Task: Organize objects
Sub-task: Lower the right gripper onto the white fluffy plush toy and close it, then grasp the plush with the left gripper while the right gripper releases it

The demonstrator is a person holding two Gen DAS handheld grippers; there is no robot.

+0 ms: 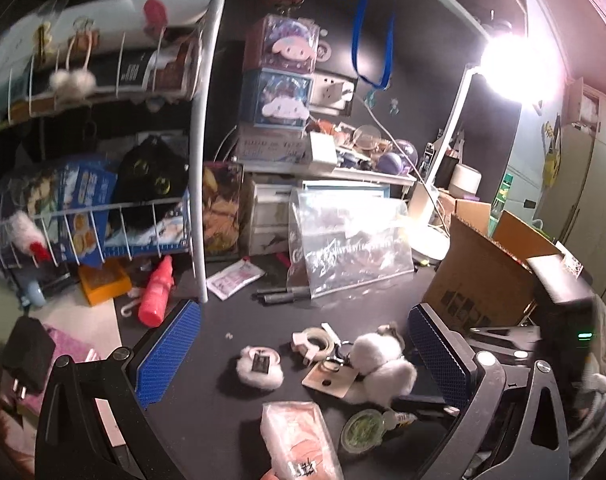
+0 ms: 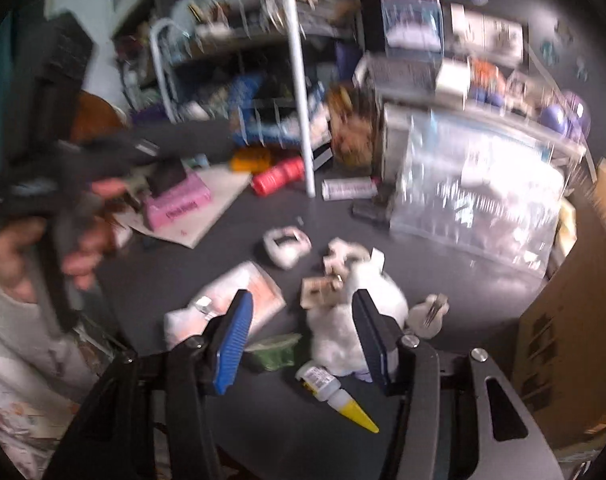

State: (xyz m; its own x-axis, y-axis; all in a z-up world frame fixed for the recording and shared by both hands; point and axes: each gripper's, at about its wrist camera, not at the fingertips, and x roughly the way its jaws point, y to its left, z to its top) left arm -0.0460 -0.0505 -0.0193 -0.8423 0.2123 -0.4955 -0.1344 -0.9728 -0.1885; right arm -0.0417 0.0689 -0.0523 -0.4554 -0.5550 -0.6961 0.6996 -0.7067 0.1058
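Note:
Small items lie scattered on a black desk (image 1: 231, 312). In the left wrist view I see a white fluffy plush keychain (image 1: 383, 364), a tape roll (image 1: 315, 340), a furry round pad (image 1: 261, 368), a pink wrapped packet (image 1: 299, 440) and a green round tin (image 1: 361, 428). My left gripper (image 1: 303, 344) is open and empty above them. The right wrist view is blurred. My right gripper (image 2: 303, 328) is open, with the plush (image 2: 343, 320) between its blue pads. A glue bottle (image 2: 335, 396) with a yellow tip lies just below.
A white wire rack (image 1: 199, 160) full of snack packs stands at the left. A clear zip bag (image 1: 347, 236) leans at the back. A cardboard box (image 1: 491, 276) is at the right. A red-pink bottle (image 1: 155, 292) lies by the rack. A bright lamp (image 1: 511, 60) glares.

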